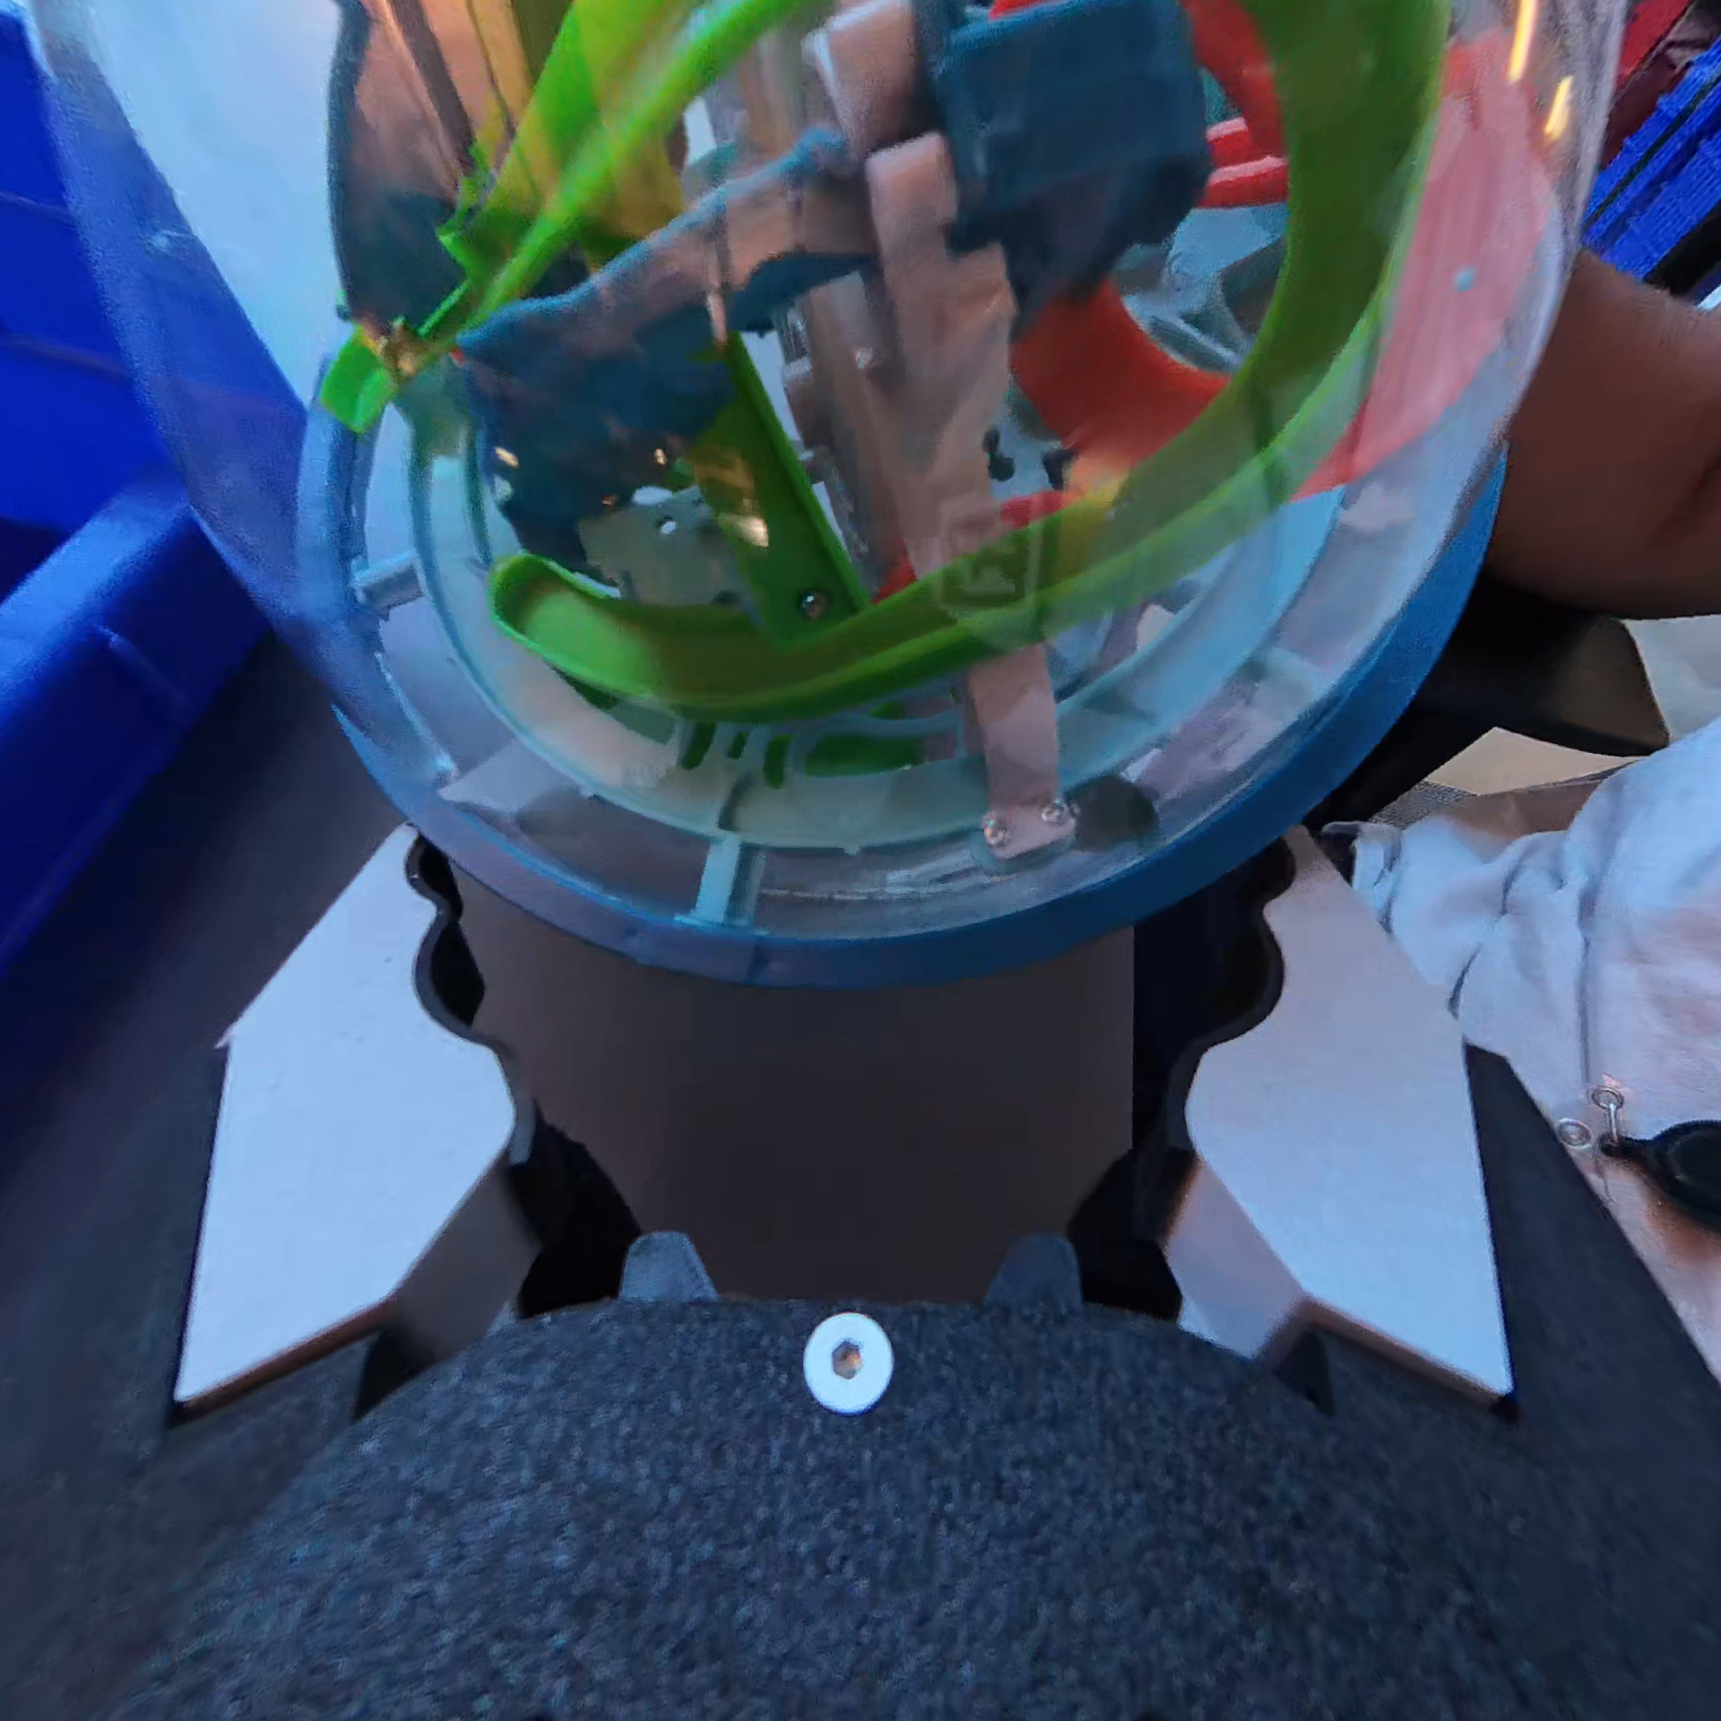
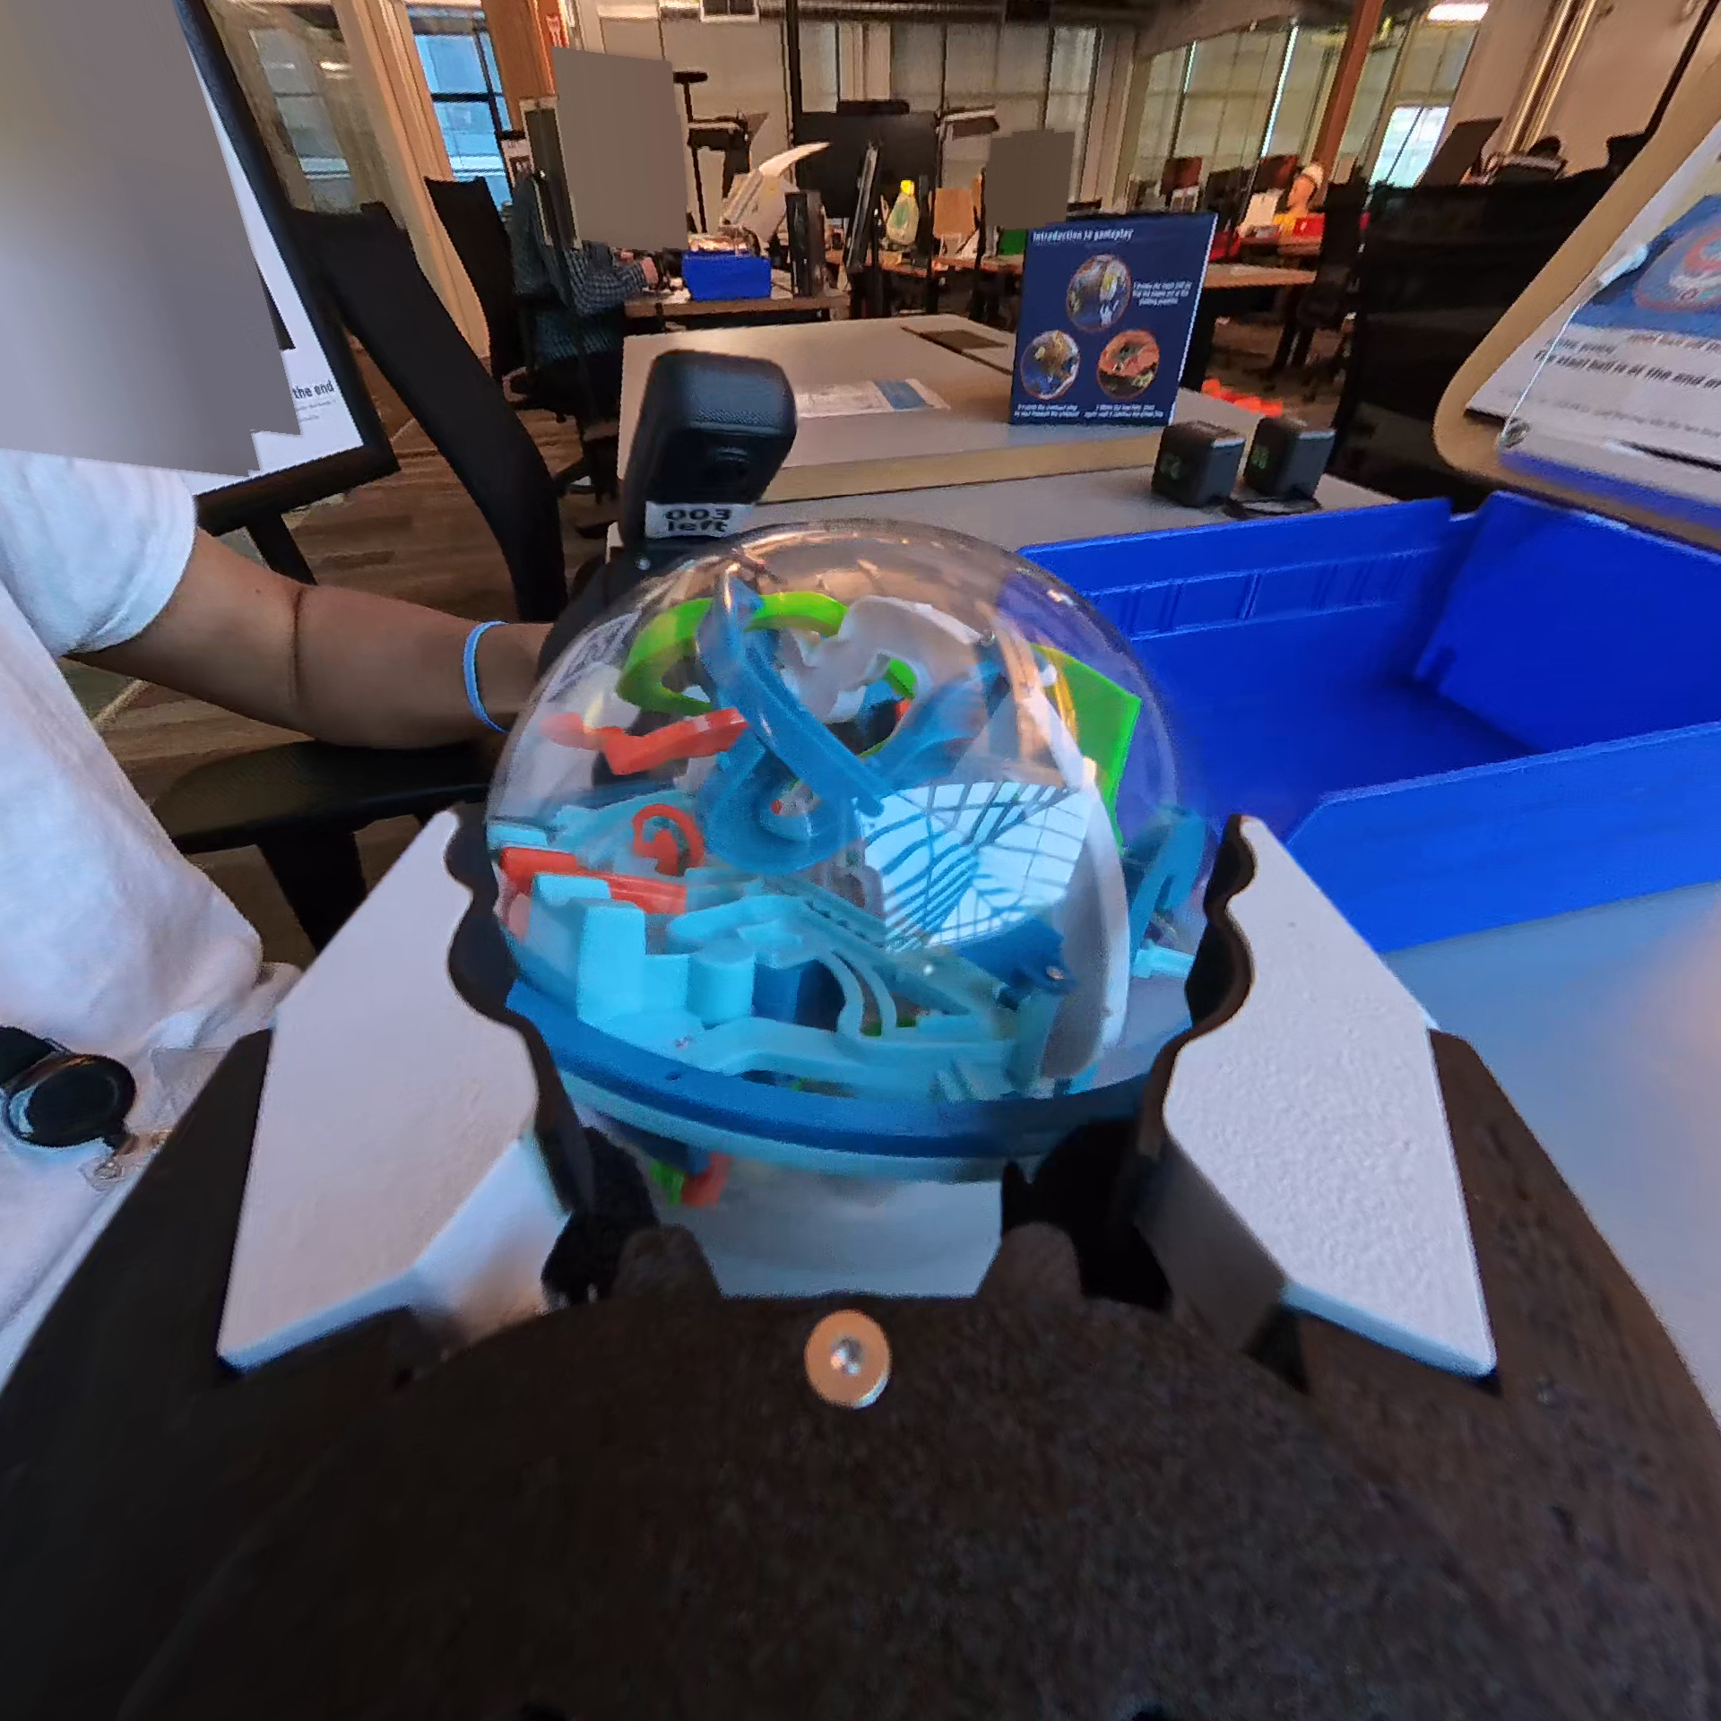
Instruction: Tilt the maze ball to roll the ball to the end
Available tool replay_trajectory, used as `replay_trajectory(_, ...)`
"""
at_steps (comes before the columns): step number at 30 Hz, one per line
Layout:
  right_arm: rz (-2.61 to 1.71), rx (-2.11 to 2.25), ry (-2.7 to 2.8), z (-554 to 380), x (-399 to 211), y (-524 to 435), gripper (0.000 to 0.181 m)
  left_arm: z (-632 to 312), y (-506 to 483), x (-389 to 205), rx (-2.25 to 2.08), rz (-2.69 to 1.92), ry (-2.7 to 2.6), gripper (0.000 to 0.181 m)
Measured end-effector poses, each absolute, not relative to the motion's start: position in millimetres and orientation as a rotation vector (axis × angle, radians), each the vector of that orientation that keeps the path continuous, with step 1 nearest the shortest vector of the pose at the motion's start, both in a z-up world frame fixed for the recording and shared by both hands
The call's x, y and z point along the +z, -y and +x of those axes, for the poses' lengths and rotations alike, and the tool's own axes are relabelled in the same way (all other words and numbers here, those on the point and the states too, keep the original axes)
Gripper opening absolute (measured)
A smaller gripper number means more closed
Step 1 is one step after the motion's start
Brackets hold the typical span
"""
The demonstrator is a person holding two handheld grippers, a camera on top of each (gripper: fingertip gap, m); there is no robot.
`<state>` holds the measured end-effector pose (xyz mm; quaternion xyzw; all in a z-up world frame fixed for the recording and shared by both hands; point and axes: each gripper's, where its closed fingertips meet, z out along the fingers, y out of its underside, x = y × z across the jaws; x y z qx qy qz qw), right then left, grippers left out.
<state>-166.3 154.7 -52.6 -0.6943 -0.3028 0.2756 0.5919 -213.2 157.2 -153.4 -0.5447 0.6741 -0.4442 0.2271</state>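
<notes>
The maze ball is a clear sphere with a blue middle ring and green, orange, blue and white tracks inside. My right gripper has its wide white fingers on both sides of the sphere, closed on it, holding it above the table edge. My left gripper holds the far side, its fingertips against the sphere by the blue ring; its black body shows behind the ball in the right wrist view. A small dark round thing lies low inside by the ring; I cannot tell whether it is the ball.
A blue plastic bin stands on the grey table right of the ball, and shows at the left in the left wrist view. A person's arm and white shirt are close. A black chair stands behind.
</notes>
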Motion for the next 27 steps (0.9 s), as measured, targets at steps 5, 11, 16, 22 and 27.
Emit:
replay_trajectory(5, -1.634, 0.664, 0.699, -168, -52, -155, 0.146, -221, -153, -160, -1.217, -1.516, -1.926, 0.156)
replay_trajectory(11, -1.614, 0.573, 0.655, -152, -44, -152, 0.142, -239, -176, -131, -1.25, -1.449, -1.977, 0.156)
replay_trajectory(16, -1.665, 0.523, 0.546, -128, -60, -138, 0.148, -228, -197, -84, -1.11, -1.26, -1.981, 0.158)
replay_trajectory(22, -1.711, 0.662, 0.505, -144, -94, -111, 0.154, -207, -159, -101, -1.09, -1.13, -2.274, 0.159)
replay_trajectory(27, -1.676, 0.788, 0.486, -166, -75, -125, 0.151, -216, -157, -124, -1.125, -1.196, -2.333, 0.158)
